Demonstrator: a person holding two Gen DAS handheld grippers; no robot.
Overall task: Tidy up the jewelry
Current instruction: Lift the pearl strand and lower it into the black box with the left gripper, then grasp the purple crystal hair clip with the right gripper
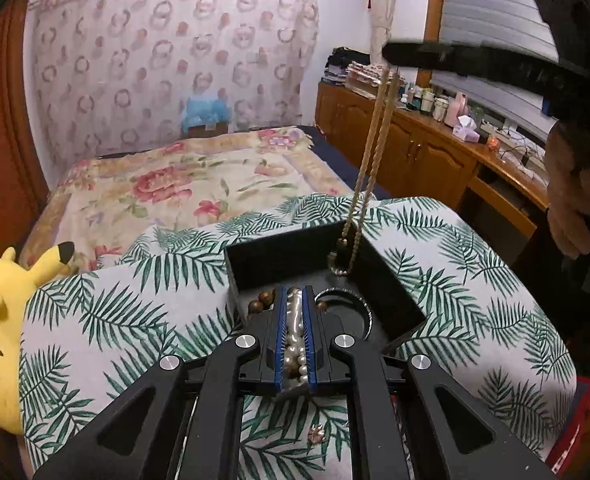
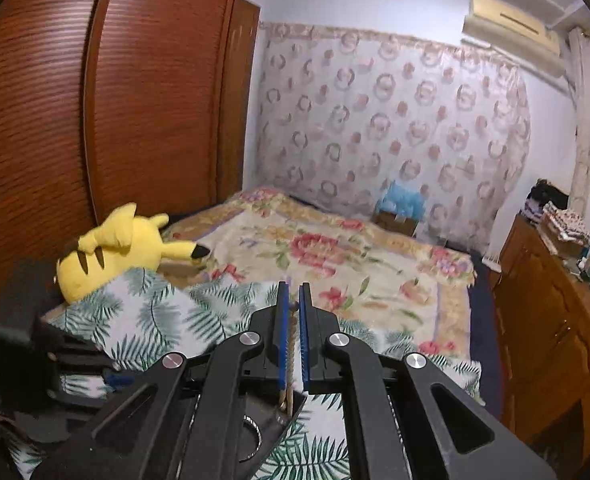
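My left gripper (image 1: 293,290) is shut on a white pearl strand (image 1: 295,340) that runs between its blue pads, low over an open black box (image 1: 295,256) on a leaf-print cloth (image 1: 135,312). Brown wooden beads (image 1: 261,302) and a silver bangle (image 1: 359,304) lie in the box. My right gripper (image 2: 293,286) is shut on a gold rope chain (image 2: 292,332). In the left wrist view the right gripper (image 1: 393,54) is up at the right, and the gold chain (image 1: 375,148) hangs from it with its clasp down inside the box.
A small charm (image 1: 317,434) lies on the cloth in front of the box. A yellow plush toy (image 2: 111,252) sits at the left. Behind is a bed with a floral blanket (image 2: 335,256), and a wooden cabinet (image 1: 427,152) with bottles stands at the right.
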